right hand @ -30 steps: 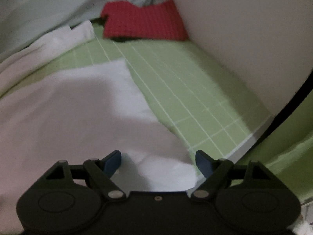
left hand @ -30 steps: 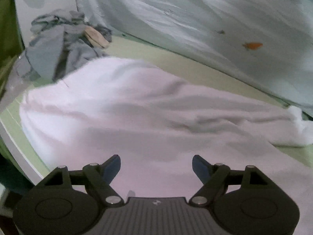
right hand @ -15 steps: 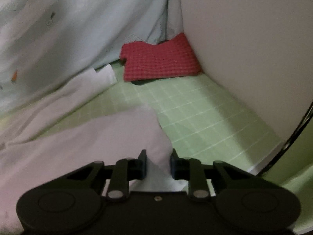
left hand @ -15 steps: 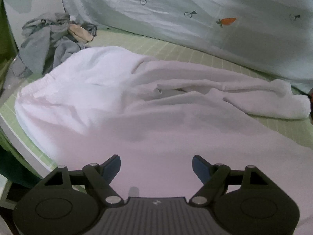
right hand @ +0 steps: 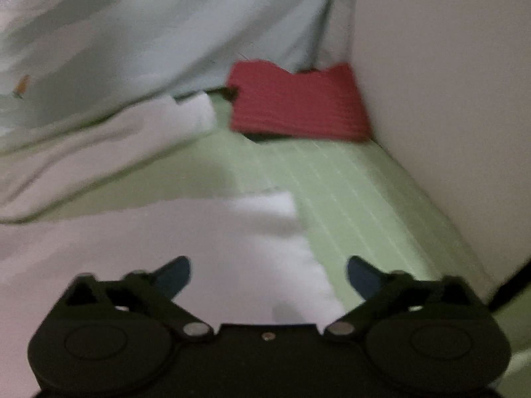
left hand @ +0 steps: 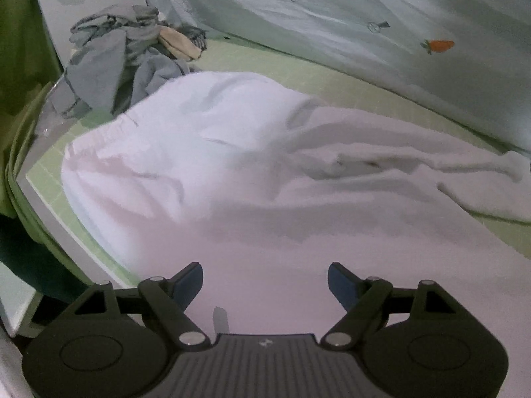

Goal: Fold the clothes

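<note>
A large white garment lies spread and rumpled on the green grid mat. Its elastic waist end is at the left and one leg or sleeve runs right. My left gripper is open and empty just above the garment's near part. In the right wrist view the garment's flat near corner lies under my right gripper, which is open and empty. Another white strip of it lies farther back.
A heap of grey clothes sits at the mat's far left corner. A folded red cloth lies in the far right corner by a white wall. A pale sheet with carrot prints hangs behind. The mat's edge is at the left.
My right gripper shut on the garment's corner half a second ago and has opened again, letting go. My left gripper stayed open and shifted its view slightly over the garment.
</note>
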Available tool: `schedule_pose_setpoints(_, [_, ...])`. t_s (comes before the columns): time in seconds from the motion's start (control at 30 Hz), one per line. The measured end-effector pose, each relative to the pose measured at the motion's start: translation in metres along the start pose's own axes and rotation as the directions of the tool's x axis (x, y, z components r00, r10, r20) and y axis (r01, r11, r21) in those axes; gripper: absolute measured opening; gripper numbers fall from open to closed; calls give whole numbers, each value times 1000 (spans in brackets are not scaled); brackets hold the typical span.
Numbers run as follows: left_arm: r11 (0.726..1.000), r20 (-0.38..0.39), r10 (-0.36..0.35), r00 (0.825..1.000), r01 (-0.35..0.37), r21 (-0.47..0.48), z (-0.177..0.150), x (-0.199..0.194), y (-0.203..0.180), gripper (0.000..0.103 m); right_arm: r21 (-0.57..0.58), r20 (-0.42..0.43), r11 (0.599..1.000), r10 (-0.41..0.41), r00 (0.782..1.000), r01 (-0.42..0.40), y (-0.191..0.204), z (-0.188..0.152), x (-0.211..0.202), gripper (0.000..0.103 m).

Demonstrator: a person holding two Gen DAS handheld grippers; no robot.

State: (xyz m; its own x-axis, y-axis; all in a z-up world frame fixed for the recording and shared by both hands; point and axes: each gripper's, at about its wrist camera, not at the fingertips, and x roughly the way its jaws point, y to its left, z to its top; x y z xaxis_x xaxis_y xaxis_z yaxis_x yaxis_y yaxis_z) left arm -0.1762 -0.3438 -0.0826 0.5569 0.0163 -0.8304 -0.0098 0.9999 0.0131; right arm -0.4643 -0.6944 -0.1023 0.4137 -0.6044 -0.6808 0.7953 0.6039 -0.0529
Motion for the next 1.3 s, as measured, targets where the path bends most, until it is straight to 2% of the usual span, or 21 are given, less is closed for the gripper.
schedule_pose_setpoints(0.23, [1000, 10, 17, 1000, -17, -10, 48, 22, 38, 86, 52, 17, 991, 126, 992, -127, 67, 33, 25, 103])
schedule_pose_setpoints(0.43, [999, 22, 14, 1000, -13, -33, 111, 60, 69, 86, 108, 41, 980, 163, 986, -166, 125, 79, 58, 103])
schedule_pose_setpoints(0.6, [1000, 19, 6, 1000, -6, -18, 164, 102, 77, 87, 229, -50, 958, 186, 981, -170, 170, 118, 96, 103])
schedule_pose_setpoints(0.77, [993, -17, -1, 1000, -1, -114, 211, 160, 84, 87, 339, -85, 922, 227, 970, -186, 209, 149, 141, 103])
schedule_pose_setpoints(0.87, [982, -65, 5, 998, -17, -189, 230, 195, 85, 87, 404, -123, 901, 221, 967, -154, 228, 166, 176, 101])
schedule_pose_setpoints(0.97, [974, -102, 9, 995, -32, -225, 235, 217, 81, 91, 439, -179, 893, 195, 964, -99, 239, 176, 209, 93])
schedule_pose_setpoints(1.03, [975, -102, 22, 995, -44, -216, 235, 224, 76, 91, 430, -219, 901, 166, 962, -58, 246, 178, 226, 77])
schedule_pose_setpoints(1.1, [977, -97, 37, 995, -57, -207, 233, 227, 72, 88, 404, -245, 914, 150, 958, -39, 249, 176, 234, 67])
schedule_pose_setpoints(1.17, [977, -85, 51, 995, -68, -203, 229, 224, 72, 62, 382, -249, 923, 145, 958, -40, 250, 174, 235, 50])
schedule_pose_setpoints(1.2, [978, -81, 46, 996, -61, -199, 227, 222, 72, 58, 380, -234, 923, 155, 960, -56, 248, 173, 229, 33])
schedule_pose_setpoints(1.23, [979, -78, 38, 996, -52, -199, 225, 220, 72, 48, 377, -219, 924, 165, 962, -72, 245, 172, 223, 20])
schedule_pose_setpoints(1.27, [978, -75, 27, 997, -41, -204, 224, 218, 74, 38, 373, -204, 923, 175, 963, -88, 243, 171, 217, 17])
schedule_pose_setpoints(1.3, [977, -71, 16, 997, -30, -209, 223, 216, 76, 33, 377, -183, 921, 183, 966, -103, 238, 170, 209, 12])
